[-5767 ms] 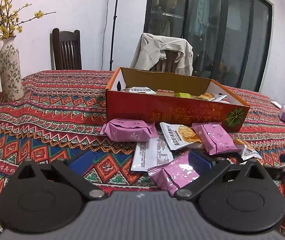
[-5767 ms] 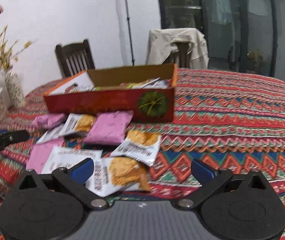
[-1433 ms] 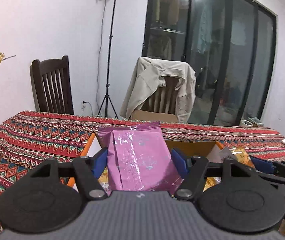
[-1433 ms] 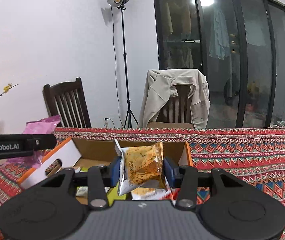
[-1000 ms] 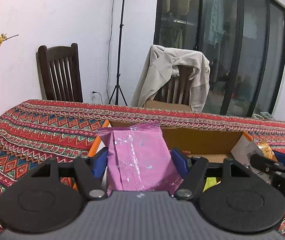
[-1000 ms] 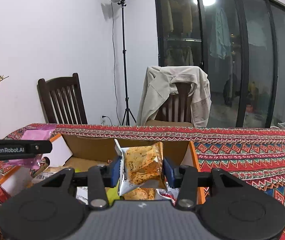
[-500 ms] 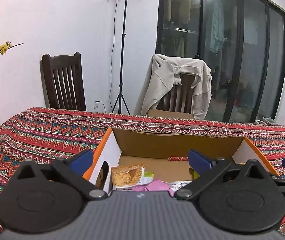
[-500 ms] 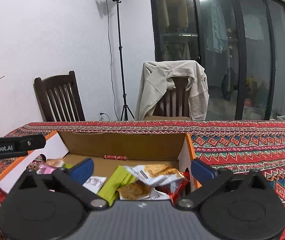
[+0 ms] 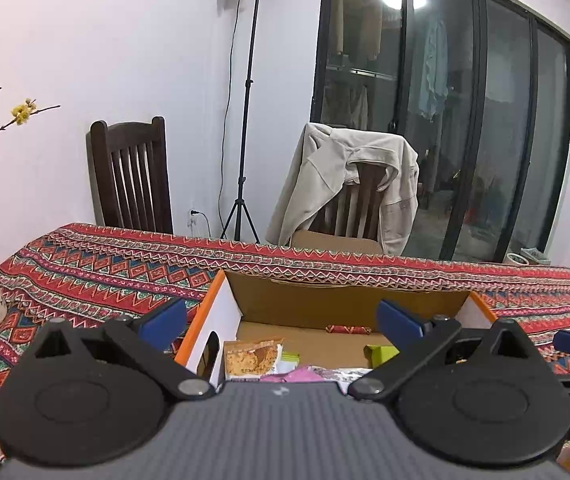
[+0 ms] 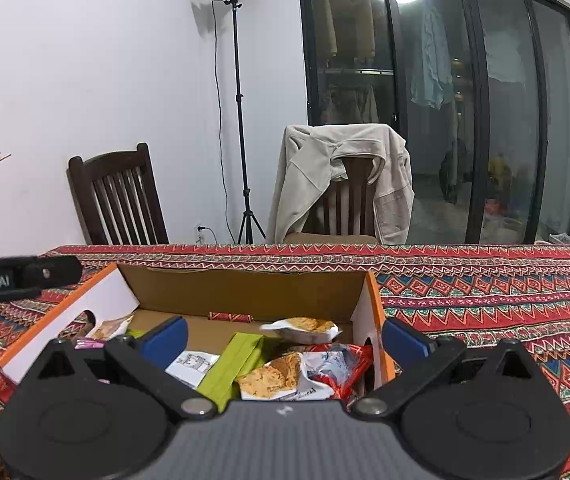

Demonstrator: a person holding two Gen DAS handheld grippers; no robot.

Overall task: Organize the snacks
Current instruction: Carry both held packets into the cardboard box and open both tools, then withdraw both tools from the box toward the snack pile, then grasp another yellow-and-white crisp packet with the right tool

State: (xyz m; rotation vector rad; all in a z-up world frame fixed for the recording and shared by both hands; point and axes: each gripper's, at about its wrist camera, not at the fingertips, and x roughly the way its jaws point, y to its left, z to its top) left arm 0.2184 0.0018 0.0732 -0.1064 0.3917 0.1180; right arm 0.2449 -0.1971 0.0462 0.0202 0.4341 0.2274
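Both grippers empty over the snack box

Left wrist: I had the left gripper (image 9: 281, 322) spread wide, holding nothing; cardboard box (image 9: 345, 300) lower centre. Right wrist: right gripper (image 10: 285, 338) equally wide and empty, snack packets (image 10: 273, 376) in the box below.

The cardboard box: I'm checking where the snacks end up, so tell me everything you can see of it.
The cardboard box is an open, shallow carton: plain brown inside, orange along its rim, with white end panels, one showing a hand-hole cutout. It sits upright on the patterned tablecloth. Inside lie loose snack packets: a green packet, cracker packs and a pink packet. Both grippers hover open above it, not touching it.
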